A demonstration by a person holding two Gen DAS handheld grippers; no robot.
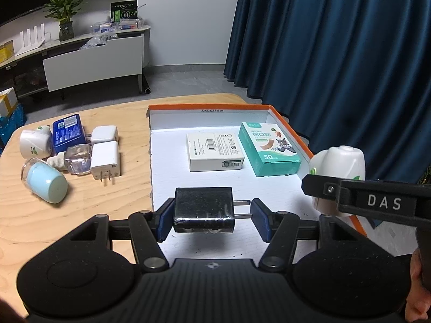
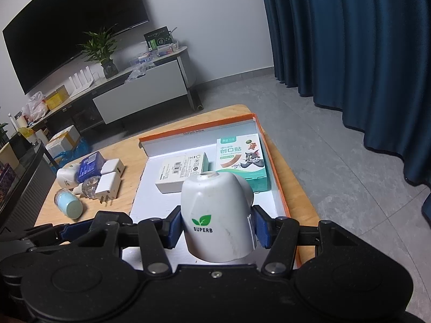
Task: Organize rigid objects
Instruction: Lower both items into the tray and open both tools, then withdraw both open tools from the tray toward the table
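Observation:
My left gripper is shut on a black plug adapter, its prongs pointing right, just above the white floor of the orange-edged box. My right gripper is shut on a white SUPERB device over the box's near right part; it also shows in the left wrist view. In the box lie a white carton and a teal bandage box.
On the wooden table left of the box lie two white plug adapters, a blue pack, a clear bottle, a light-blue cup and another white device. A TV cabinet stands behind; blue curtains hang at right.

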